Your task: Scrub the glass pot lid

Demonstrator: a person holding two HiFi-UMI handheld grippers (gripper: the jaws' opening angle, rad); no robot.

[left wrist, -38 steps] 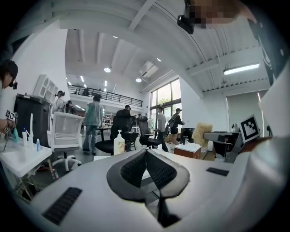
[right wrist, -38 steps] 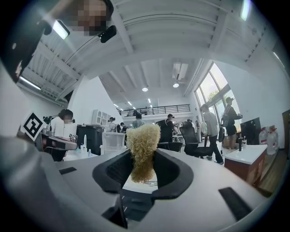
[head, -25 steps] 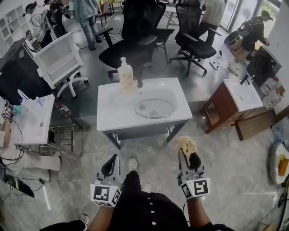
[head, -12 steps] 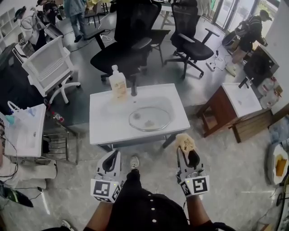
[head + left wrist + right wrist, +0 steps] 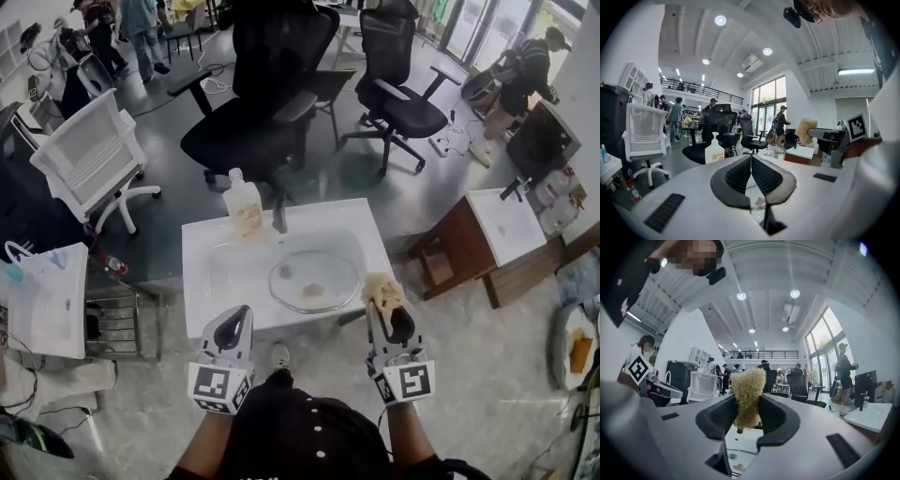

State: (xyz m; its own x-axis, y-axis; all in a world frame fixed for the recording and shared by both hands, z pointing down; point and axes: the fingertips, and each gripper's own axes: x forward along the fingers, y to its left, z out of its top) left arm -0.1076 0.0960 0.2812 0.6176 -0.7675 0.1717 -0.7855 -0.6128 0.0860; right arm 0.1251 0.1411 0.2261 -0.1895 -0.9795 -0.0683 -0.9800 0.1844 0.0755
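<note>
Round glass pot lid (image 5: 314,281) is lying unscrubbed. Right gripper (image 5: 387,309) is clamping a tan fibrous scrubber (image 5: 382,292), left gripper (image 5: 234,323) is sitting closed, empty; next: scrubber onto glass.

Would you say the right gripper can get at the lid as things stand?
Probably yes: the right gripper, shut on the scrubber, hangs by the sink's front edge, and nothing lies between it and the lid.
</note>
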